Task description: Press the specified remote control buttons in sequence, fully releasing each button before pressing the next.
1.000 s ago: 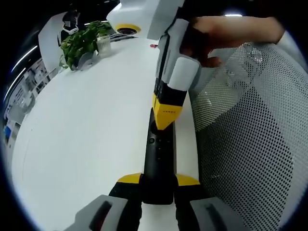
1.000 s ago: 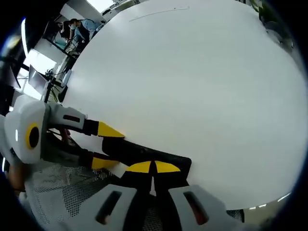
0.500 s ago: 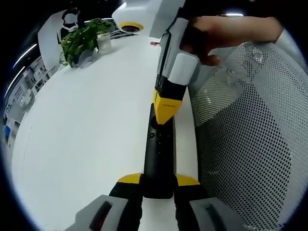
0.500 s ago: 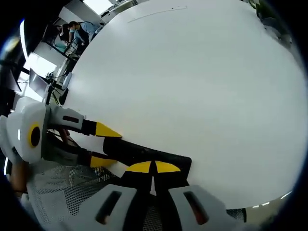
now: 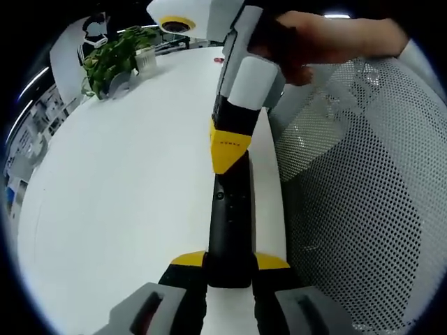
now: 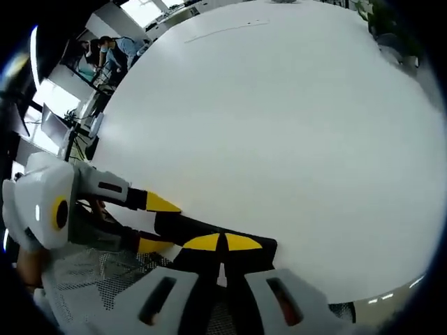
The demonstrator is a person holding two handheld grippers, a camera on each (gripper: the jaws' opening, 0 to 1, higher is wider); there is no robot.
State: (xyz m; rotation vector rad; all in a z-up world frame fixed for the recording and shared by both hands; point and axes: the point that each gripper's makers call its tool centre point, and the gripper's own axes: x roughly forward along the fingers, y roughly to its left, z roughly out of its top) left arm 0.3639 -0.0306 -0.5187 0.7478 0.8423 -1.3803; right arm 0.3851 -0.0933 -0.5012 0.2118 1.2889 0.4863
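Left gripper view: we see the black remote control [image 5: 229, 223] running up the centre of the frame, lying along the near edge of the white table [image 5: 119, 195]. Its lower end sits between the two yellow-tipped jaws of the left hand-held gripper [image 5: 229, 262], which pinch it from either side.

From the top of that frame the right hand-held gripper [image 5: 228, 150] reaches down, its yellow tips pressed together into one wedge. The wedge overlaps the upper end of the remote; whether it actually touches the buttons we cannot tell. A hand [image 5: 328, 43] grips its body at upper right. A white mesh chair back [image 5: 363, 195] takes the right side of the frame. A potted plant [image 5: 112, 59] stands on the table at upper left.

Right gripper view: our own yellow tips [image 6: 223, 242] meet at bottom centre, closed on nothing, directly over the remote [image 6: 202, 230], which stretches to the left. At lower left the left hand-held gripper [image 6: 157, 223] holds the remote's far end between its yellow jaws. The table [image 6: 279, 139] spreads across the rest. People [image 6: 112, 50] sit far off at upper left.
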